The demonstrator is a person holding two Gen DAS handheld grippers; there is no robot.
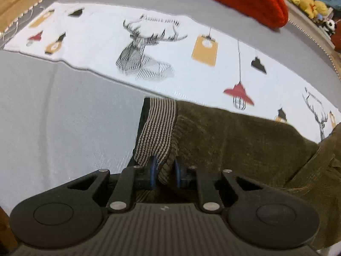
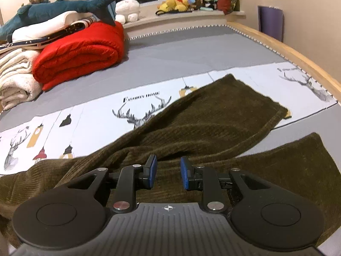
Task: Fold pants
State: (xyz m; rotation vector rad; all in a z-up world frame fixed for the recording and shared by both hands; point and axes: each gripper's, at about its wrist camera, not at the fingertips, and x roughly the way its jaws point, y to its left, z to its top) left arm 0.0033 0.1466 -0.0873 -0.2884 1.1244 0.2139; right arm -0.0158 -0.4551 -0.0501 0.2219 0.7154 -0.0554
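Pants sprawl across the bed, left claw pinching the striped waistband, right claw parted and empty above the legs: lift evenly to avoid bunching.

Red blanket far-left; bedsheet beyond pants free.
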